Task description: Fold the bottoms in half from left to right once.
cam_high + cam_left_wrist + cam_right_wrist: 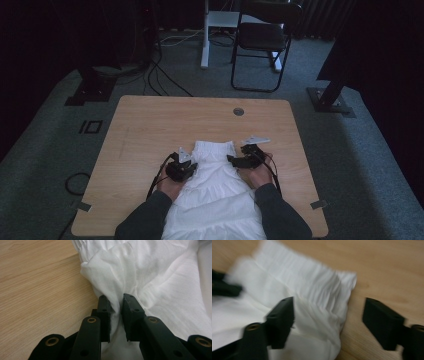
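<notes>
A white gathered garment [217, 192] lies on the wooden table [165, 120], running from its middle to the near edge. My left gripper [191, 166] is at the garment's left side. In the left gripper view its jaws [116, 300] are shut on a pinched fold of the white cloth [155, 277]. My right gripper [233, 160] is at the garment's right side, near the pleated top band. In the blurred right gripper view it [328, 305] stands open, one jaw over the white cloth [299, 290] and the other over bare wood [387, 270].
The table has a round cable hole [238, 111] near its far edge. Beyond it on the grey carpet stand a black folding chair [262, 40], a white desk leg [204, 45], loose cables [160, 75] and two black stand bases [90, 92] [331, 102].
</notes>
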`<state>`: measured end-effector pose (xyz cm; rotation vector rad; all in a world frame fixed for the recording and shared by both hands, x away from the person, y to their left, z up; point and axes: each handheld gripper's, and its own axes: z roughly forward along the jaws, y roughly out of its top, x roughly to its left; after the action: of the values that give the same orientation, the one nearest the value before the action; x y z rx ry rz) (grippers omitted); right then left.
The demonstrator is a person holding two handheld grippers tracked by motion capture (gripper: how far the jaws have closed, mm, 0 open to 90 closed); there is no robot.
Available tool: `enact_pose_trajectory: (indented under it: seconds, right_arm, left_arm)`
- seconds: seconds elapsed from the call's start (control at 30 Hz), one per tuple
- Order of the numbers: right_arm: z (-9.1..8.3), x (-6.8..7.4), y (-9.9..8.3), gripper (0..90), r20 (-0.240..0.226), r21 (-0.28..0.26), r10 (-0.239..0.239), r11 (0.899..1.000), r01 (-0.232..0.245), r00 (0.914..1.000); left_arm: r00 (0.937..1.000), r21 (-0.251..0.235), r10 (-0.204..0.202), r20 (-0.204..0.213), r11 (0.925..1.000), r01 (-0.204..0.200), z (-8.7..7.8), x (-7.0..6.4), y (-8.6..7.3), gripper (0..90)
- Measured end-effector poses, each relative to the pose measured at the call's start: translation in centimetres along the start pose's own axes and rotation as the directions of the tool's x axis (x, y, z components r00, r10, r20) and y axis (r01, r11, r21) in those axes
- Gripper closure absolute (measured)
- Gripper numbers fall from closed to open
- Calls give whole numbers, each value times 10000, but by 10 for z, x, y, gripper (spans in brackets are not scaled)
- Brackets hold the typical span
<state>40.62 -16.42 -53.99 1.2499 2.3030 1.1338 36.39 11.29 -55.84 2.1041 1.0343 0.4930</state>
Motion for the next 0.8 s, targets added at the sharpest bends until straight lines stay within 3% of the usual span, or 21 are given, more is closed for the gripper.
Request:
enact_pose_trajectory:
  seconds: [0.17, 0.27, 0.3, 0.37, 0.47, 0.53, 0.63, 0.77, 0.8]
  right_arm:
    - [22, 2, 2, 216, 285, 499, -402, 9980, 388, 9988]
    - [30, 0, 5, 318, 143, 678, -485, 9966, 474, 9987]
    - [31, 1, 6, 388, 198, 683, -581, 9961, 566, 9981]
    - [31, 3, 8, 491, 158, 763, -762, 9943, 748, 9970]
    - [31, 5, 10, 604, 213, 875, -751, 9935, 730, 9969]
    - [30, 5, 11, 637, 275, 924, -750, 9931, 722, 9968]
    - [30, 4, 12, 678, 255, 976, -660, 9932, 632, 9975]
    - [30, 2, 11, 693, 213, 926, -519, 9945, 497, 9984]
    - [30, 2, 11, 695, 211, 907, -499, 9947, 478, 9985]
  left_arm:
    - [10000, -66, -70, 53, 10000, 71, 0, 1, -1, 774]
    - [9999, -30, -144, 79, 9999, 144, 0, 2, -1, 768]
    - [9998, 49, -185, -85, 9998, 185, 0, 3, 1, 742]
    - [9980, 219, -351, -529, 9991, 363, 1, 6, 8, 551]
    - [9942, -642, -896, -593, 9942, 858, -6, 17, 24, 432]
    - [9945, -982, -958, -428, 9910, 913, -8, 23, 35, 386]
    - [9942, -390, -1072, 32, 9935, 1072, 10, 30, 41, 309]
    - [9787, -1, -2039, 246, 9790, 2040, 30, 34, 31, 301]
    - [9802, -119, -1966, 249, 9803, 1970, 31, 32, 28, 301]
